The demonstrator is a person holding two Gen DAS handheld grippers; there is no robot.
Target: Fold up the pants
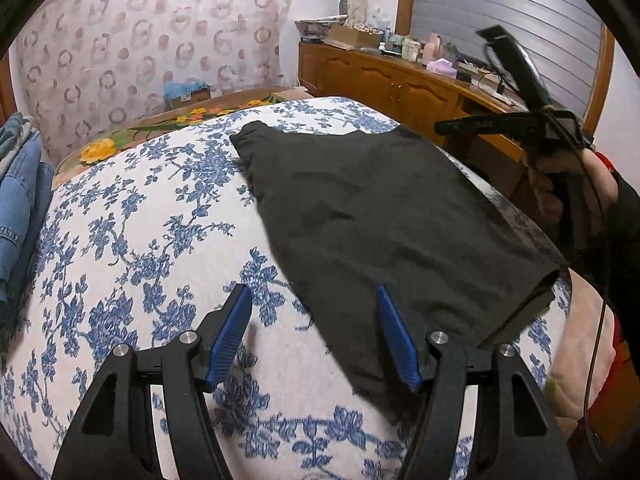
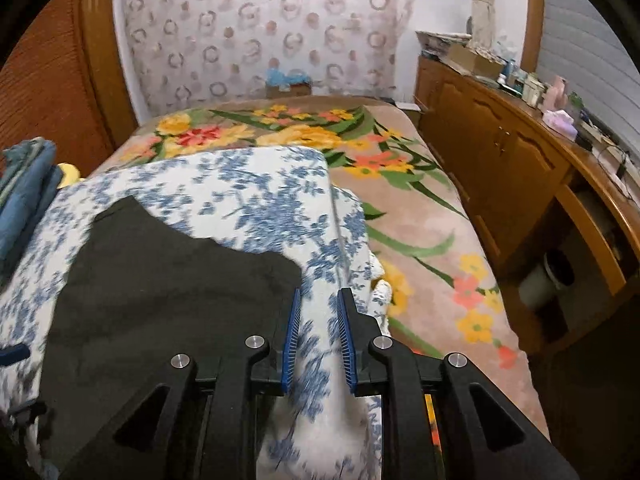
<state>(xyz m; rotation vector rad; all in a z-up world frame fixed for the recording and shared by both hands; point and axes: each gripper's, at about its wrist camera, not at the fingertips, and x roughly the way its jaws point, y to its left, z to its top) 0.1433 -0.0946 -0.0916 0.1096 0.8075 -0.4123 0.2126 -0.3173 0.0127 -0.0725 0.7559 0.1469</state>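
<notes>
Between the left tool's [image 1: 314, 334] wide-spread, empty fingers lies the near hem of the black pants [image 1: 384, 216], folded flat on the bed [image 1: 132, 240]. Right tool [image 2: 318, 336] narrowly parted, empty. Soft, light, limp cloth: pinch a corner edge.

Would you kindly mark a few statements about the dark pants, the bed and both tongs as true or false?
1. The dark folded fabric pants lie on a blue-and-white floral cloth. True.
2. The left tongs clamp the pants. False: the jaws stand open, one blue pad over the pants, pinching nothing.
3. Blue denim jeans are stacked at the left edge. True.
4. The right tongs hold the pants. False: only floral cloth shows between the narrowly open pads.
5. The wooden sideboard top is bare. False: it is cluttered.
</notes>
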